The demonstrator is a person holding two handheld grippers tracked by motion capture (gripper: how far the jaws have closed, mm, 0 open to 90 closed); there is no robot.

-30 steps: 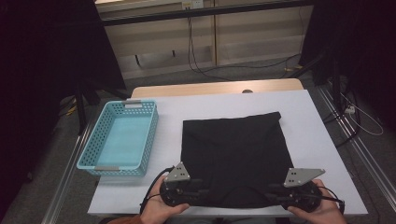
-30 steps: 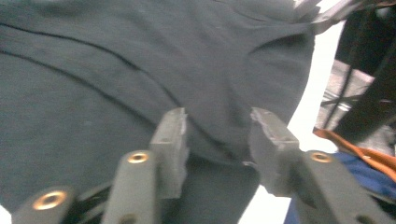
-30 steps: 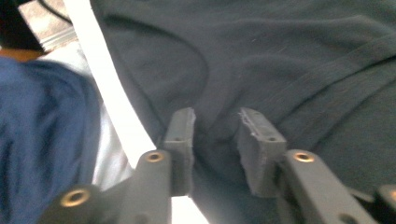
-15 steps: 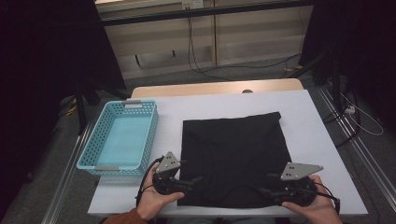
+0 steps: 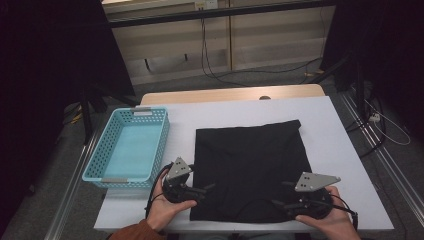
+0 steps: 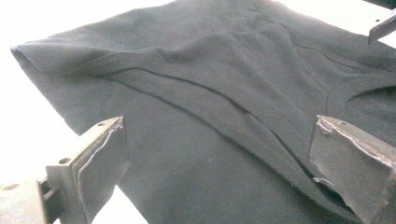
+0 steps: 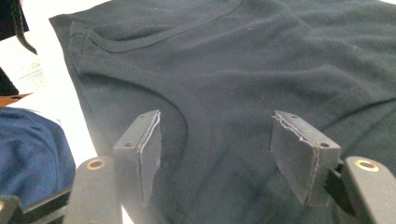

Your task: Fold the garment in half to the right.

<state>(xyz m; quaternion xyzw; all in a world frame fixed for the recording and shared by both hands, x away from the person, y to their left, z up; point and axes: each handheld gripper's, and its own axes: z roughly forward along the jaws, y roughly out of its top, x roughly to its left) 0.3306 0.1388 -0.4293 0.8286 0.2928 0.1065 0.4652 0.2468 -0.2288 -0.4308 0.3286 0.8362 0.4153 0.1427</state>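
A black folded garment (image 5: 250, 167) lies flat on the white table (image 5: 340, 145), its collar seam (image 7: 154, 39) toward the near edge. My left gripper (image 5: 204, 189), held in a hand at the garment's near left corner, points right across the fabric. Its jaws stand open just above the cloth (image 6: 210, 93) with nothing between them. My right gripper (image 5: 280, 194), held at the near right corner, points left over the near edge. It is open too, and dark fabric (image 7: 261, 60) lies below and between its jaws.
A light blue plastic basket (image 5: 131, 150) stands on the table's left side, close to the left hand. Bare white table lies to the right of and behind the garment. Cables run on the floor beyond the table's far edge.
The left gripper has shifted left and a little farther from the near edge, to the garment's left border. The right gripper has edged left. The garment lies much as before.
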